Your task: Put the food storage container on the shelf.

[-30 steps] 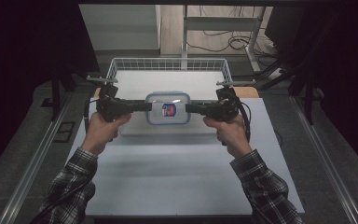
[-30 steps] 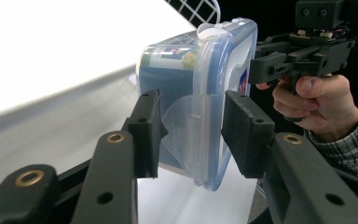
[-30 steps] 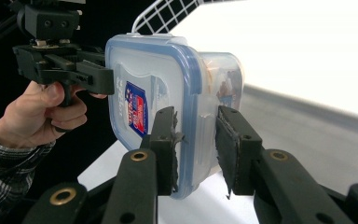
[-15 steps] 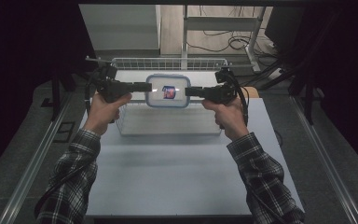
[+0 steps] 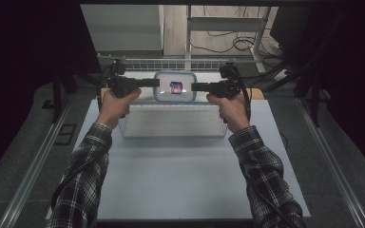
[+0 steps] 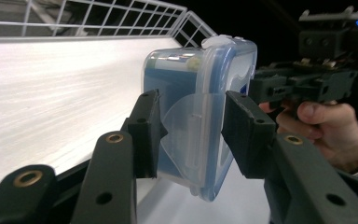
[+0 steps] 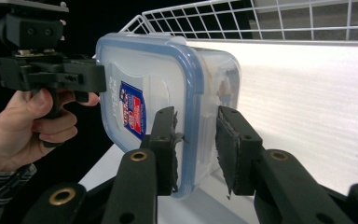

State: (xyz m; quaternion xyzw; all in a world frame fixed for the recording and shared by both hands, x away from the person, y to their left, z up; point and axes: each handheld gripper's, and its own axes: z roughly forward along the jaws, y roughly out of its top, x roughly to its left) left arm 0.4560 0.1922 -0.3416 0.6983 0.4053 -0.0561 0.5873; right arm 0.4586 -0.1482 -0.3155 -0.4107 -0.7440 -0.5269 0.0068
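Now | lidded box (image 5: 175,87) (lid on) | clamped between both tools | above wire basket (image 5: 171,64)

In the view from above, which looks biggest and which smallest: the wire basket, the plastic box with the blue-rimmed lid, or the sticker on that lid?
1. wire basket
2. plastic box
3. sticker, clearly the smallest, sitting on the box's lid

White table (image 5: 180,175); on it — a white wire basket (image 5: 171,121).
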